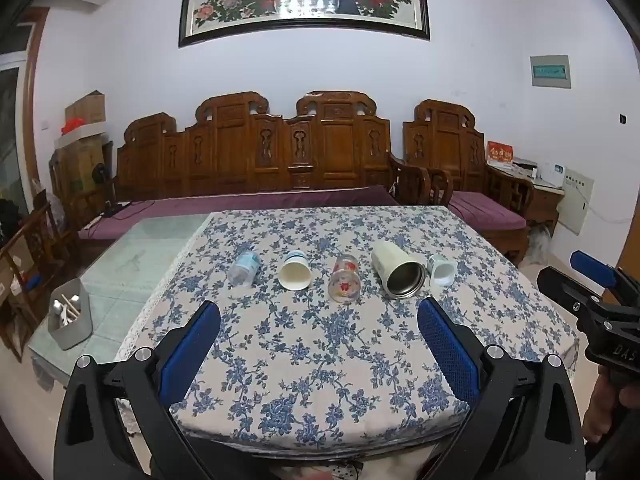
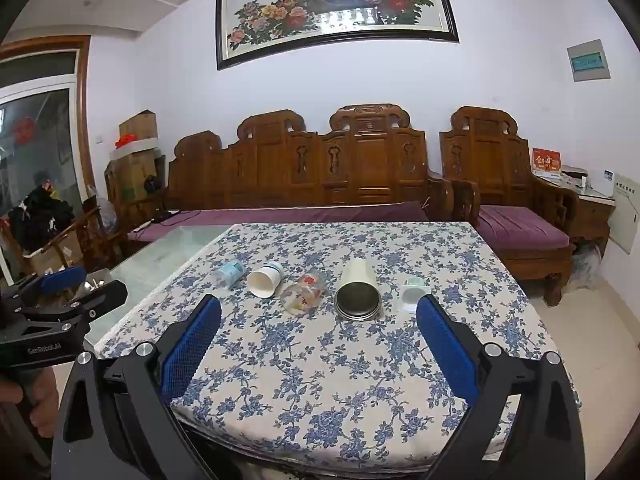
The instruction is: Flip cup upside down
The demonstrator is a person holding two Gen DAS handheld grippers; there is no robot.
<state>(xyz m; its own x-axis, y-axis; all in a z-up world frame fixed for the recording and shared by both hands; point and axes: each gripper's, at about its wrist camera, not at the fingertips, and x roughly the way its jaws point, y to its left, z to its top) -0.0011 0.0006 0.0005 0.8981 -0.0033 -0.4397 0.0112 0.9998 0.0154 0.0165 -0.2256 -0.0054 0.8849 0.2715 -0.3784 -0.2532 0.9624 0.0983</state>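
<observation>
While you hold the left gripper [image 1: 319, 325] above the near edge of the floral tablecloth [image 1: 320, 360], its blue pads spread wide and empty, the left wrist view lists five cups lying on their sides in a row: clear plastic cup [image 1: 244, 268], white paper cup [image 1: 295, 270], flower-printed glass [image 1: 344, 279], cream steel-lined tumbler [image 1: 397, 269], small white cup [image 1: 442, 270]. Your right gripper [image 1: 592, 276] shows at the right edge.

From the right wrist view, your right gripper [image 2: 319, 325] hangs equally wide apart, gripping nothing; the tumbler [image 2: 357, 291] lies mouth toward you, mid-row.
</observation>
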